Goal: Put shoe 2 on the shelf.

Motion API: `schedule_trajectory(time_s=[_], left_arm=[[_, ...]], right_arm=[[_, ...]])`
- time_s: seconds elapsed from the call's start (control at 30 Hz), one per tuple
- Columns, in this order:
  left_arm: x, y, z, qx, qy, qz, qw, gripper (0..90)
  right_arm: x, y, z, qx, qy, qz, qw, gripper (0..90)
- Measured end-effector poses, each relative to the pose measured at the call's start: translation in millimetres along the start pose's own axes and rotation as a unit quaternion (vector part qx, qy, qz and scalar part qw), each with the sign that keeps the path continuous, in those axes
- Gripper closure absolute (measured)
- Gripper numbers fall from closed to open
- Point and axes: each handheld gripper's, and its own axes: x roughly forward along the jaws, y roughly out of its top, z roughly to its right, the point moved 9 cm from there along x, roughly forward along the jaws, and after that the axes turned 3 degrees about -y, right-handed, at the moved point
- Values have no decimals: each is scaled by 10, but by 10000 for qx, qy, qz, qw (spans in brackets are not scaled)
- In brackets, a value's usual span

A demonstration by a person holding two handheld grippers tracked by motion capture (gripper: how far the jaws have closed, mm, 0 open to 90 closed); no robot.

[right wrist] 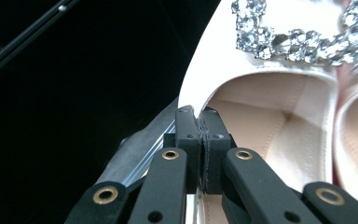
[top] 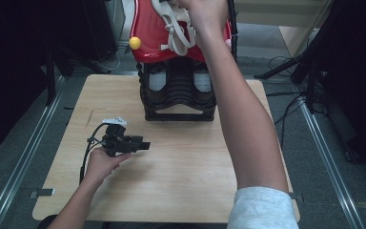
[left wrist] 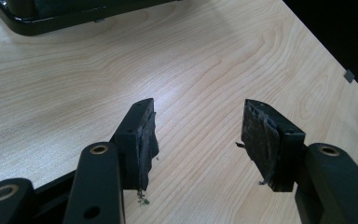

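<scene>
Right tongs sit closest to the lens, jaws closed on the side rim of a white shoe with a rhinestone buckle. That shoe is held high above the black shoe rack at the table's far edge, against a red object. Left tongs rest low over the table, jaws apart and empty. Risk: the grip takes only a thin edge, so the shoe may slip or swing loose. The rack's compartments appear to hold dark shoes with pale insoles.
</scene>
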Motion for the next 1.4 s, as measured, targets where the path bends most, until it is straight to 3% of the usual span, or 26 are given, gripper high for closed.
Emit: schedule_trajectory(time_s=[0.13,0.27,0.4,0.53,0.6,0.77,1.07,1.4], left_arm=[[-13,4,-8,11,-6,22,10000,449],[-26,4,-17,-11,-7,21,10000,449],[-35,3,-10,27,-14,18,10000,449],[-40,0,-13,8,-3,25,10000,449],[-42,-1,-15,7,6,22,10000,449],[-31,-3,-5,-5,8,35,10000,449],[-16,-15,4,43,15,-33,10000,449],[-7,-19,9,63,42,-49,10000,449]], right_arm=[[93,83,92,-95,-389,118,9991,894],[265,65,72,-99,-362,135,9992,892],[457,13,130,-153,-606,-34,9980,863],[556,-10,133,-67,-475,103,9988,842],[569,-1,135,-103,-528,172,9984,774],[544,-8,133,-136,-504,165,9985,670],[424,-26,116,-223,-452,183,9986,659],[100,-63,193,-324,-384,351,9981,638]])
